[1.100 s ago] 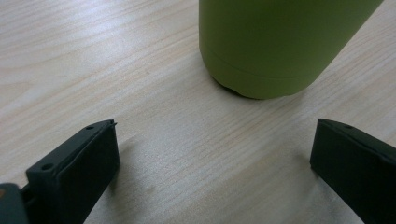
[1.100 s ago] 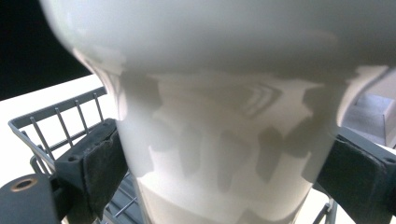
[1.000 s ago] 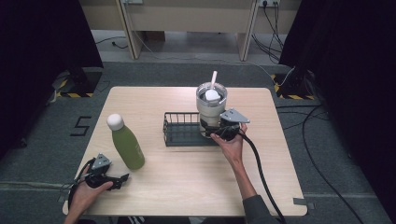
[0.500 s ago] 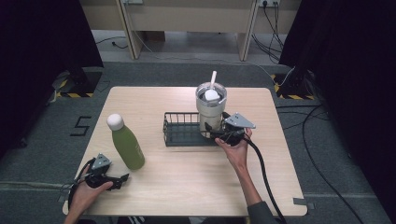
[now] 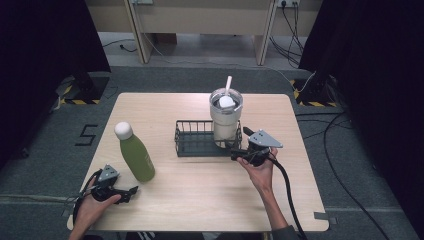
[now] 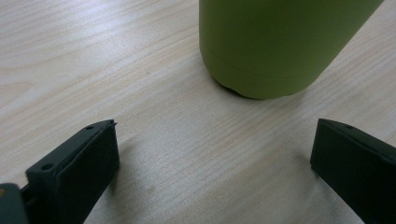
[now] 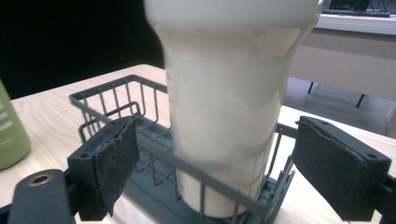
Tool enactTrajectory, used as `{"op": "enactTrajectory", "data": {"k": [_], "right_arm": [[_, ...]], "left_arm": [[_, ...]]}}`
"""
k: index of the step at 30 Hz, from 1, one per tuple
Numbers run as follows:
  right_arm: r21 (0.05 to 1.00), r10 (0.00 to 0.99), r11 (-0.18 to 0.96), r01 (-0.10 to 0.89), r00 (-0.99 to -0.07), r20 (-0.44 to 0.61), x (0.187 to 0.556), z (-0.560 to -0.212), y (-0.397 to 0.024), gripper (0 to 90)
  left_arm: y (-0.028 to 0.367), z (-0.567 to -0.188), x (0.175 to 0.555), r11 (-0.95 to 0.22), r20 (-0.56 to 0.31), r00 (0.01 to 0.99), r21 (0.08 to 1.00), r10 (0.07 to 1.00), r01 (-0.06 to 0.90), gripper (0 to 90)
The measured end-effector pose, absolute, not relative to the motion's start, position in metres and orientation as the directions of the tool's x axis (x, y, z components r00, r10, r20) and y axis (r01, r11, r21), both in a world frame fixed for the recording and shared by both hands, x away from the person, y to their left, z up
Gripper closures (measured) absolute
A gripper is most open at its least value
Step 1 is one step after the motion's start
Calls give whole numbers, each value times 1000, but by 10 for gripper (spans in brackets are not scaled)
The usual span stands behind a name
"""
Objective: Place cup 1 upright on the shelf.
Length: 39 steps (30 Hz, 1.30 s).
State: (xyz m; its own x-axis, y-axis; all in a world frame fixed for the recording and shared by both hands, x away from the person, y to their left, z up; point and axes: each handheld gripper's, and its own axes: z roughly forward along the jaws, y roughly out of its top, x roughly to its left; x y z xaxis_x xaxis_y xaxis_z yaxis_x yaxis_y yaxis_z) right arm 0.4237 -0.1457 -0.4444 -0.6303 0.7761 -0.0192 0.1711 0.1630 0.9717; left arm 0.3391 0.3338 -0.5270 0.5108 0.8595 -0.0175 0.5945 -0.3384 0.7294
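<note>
Pale wood desk [image 5: 200, 200]: cup [image 5: 225, 120] stands in wire basket [image 5: 192, 145], right end. Right gripper [image 5: 236, 151] jaws, just been closing, stand apart, cup just ahead, no contact. Left gripper [image 5: 131, 190] jaws wide, empty, near bottle [image 5: 136, 155]. Risk: a jaw snags basket wire, cup tips.

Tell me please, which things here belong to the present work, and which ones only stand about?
In the work:
- cream tumbler
- wire basket, in which it stands

Only standing about:
- green bottle, untouched on the table
</note>
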Motion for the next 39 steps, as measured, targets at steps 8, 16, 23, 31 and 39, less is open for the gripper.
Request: {"op": "enactTrajectory", "data": {"k": [8,16,23,31,39], "right_arm": [[972,758,164,169,-652,-14,403,-444,-152,147],[971,748,168,171,-664,-13,393,-445,-153,148],[962,737,192,194,-676,-11,382,-452,-151,148],[952,726,209,223,-688,1,369,-462,-153,149],[938,725,233,257,-689,9,358,-472,-158,150]], "left_arm": [[334,-527,339,-339,-18,511,729,859,595,5],[334,-527,339,-338,-18,511,730,860,594,5],[334,-527,339,-338,-19,512,730,859,594,6],[334,-527,339,-338,-20,512,730,859,594,6],[334,-527,339,-338,-20,512,730,859,594,6]]}}
